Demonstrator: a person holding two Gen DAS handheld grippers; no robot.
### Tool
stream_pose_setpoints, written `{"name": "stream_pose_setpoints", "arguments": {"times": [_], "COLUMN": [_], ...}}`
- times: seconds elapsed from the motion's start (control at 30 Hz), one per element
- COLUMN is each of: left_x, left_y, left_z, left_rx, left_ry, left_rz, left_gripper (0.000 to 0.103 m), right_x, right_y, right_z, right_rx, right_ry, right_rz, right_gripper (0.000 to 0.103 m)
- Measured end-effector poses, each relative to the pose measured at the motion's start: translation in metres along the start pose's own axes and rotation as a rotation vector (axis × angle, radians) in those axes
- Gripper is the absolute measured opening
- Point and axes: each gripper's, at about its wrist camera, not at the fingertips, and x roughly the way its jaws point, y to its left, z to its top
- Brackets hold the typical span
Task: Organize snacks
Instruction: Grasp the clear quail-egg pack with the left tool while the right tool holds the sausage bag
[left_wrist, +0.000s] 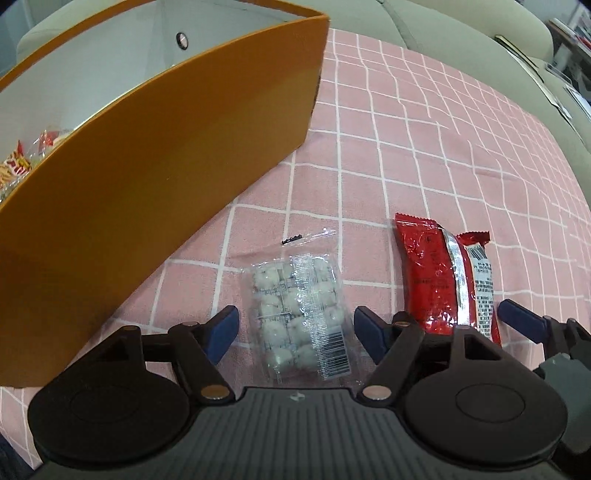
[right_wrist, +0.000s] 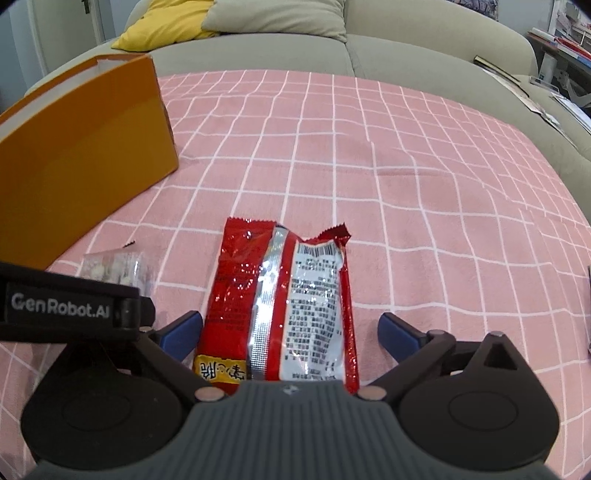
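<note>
"GenRobot.AI" in pale letters on the black side plate of the left tongs (right_wrist: 61, 312), legible in the right wrist view. Red snack packet (right_wrist: 280, 306): a barcode and a block of small print on its white back panel, too small to read, and large dark characters on a yellow band at its near end, seen upside down. Clear packet of white sweets (left_wrist: 299, 310): a barcode and fine print, unreadable.
</note>
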Motion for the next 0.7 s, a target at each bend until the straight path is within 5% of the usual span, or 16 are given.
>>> {"name": "stream_pose_setpoints", "arguments": {"times": [0.2,0.47,0.7], "left_x": [-0.0002,-0.0011,-0.0029], "left_y": [-0.0049,-0.0047,0.0003], "left_z": [0.0009,0.0000,0.0022], "left_rx": [0.041,0.097,0.111], "left_ry": [-0.015,-0.027,-0.008], "left_rz": [-0.001,-0.025,-0.060], "left_gripper": [0.069,0.064,0.060], "right_x": [0.0007,-0.0050,-0.0054], "right_y": [0.0005,0.0056,0.0020], "right_z": [0.0004,-0.0005,-0.0008], "right_rx": [-0.015,-0.064,-0.070], "right_ry": [-0.010,-0.033,-0.023], "right_rz": [0.012,0.037,0.052], "right_gripper": [0.094,0.072,0.071]}}
